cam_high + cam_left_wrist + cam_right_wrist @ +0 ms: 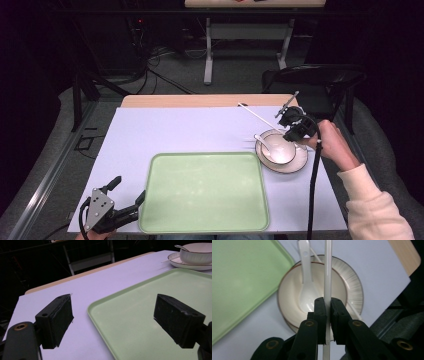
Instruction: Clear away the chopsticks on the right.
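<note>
From the high view, the right gripper (295,126) hangs over the far right part of the desk (200,132), held by a hand in a cream sleeve, and it pinches a thin white chopstick (257,116) that slants away up and to the left above the lilac desk cover. Just under it sits a white bowl (282,150) on a saucer (300,165), with a white spoon (263,142) resting in the bowl, handle pointing to the left rim. A pale green tray (205,192) lies in the middle near the front edge, just beside the saucer. The left gripper (120,197) rests at the front left corner of the desk, jaws spread, beside the tray's left rim. In the left gripper view, its two black jaws stand wide apart with nothing between them; one is over the lilac cover, the other over the tray (140,305), and the bowl (196,253) on its saucer (175,261) shows far off at the upper right. In the right gripper view, the right gripper (328,315) has its jaws pressed together on the chopstick (327,270), which runs straight up the middle above the bowl (289,295); the spoon (306,287) lies in the bowl just left of it, and the tray (242,277) fills the left side.
</note>
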{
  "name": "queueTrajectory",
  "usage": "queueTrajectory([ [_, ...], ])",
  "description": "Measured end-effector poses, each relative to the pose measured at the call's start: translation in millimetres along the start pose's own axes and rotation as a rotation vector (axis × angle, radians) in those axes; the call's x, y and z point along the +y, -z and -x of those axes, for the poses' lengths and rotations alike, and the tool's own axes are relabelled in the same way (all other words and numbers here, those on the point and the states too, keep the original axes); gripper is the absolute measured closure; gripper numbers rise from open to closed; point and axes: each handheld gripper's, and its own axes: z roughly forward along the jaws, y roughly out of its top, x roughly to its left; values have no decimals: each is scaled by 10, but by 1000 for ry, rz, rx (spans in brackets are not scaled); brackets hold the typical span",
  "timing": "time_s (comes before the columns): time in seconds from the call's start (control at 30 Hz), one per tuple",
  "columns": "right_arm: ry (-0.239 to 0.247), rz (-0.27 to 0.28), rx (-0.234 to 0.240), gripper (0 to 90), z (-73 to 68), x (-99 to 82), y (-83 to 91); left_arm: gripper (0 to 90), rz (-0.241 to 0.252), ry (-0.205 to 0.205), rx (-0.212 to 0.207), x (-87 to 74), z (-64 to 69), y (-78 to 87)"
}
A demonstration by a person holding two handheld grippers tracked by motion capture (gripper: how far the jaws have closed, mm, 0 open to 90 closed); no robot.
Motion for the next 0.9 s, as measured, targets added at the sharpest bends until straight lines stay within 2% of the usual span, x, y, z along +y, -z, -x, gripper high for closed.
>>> queueTrajectory([
  [0.03, -7, -7, 2, 839, -111, -16, 2, 155, 0, 0, 0, 0, 1, 0],
  [0.1, -8, -11, 2, 839, -145, -20, -1, 155, 1, 0, -1, -1, 0, 0],
  [0.13, -12, -13, 13, 839, -237, -32, -15, 155, 1, 0, 0, 0, -1, 0],
  [0.27, -9, -14, 28, 839, -333, -48, -39, 155, 2, 0, -2, -1, -1, 1],
  [0.3, -13, -19, 31, 839, -415, -62, -64, 155, 2, 0, -2, -1, -1, 1],
  [0.37, -12, -19, 38, 839, -440, -67, -76, 155, 3, 1, -2, -1, -1, 1],
  [0.4, -8, -21, 44, 839, -516, -83, -109, 155, 2, 0, -2, -1, -1, 1],
  [0.63, -9, -40, 77, 839, -740, -129, -238, 155, 2, -1, -2, -1, 0, 1],
  [0.8, -8, -63, 97, 839, -841, -171, -326, 155, 0, -3, -2, -1, 0, 0],
  [0.9, -24, -69, 110, 839, -891, -197, -383, 155, 0, -3, -2, -1, 0, -1],
])
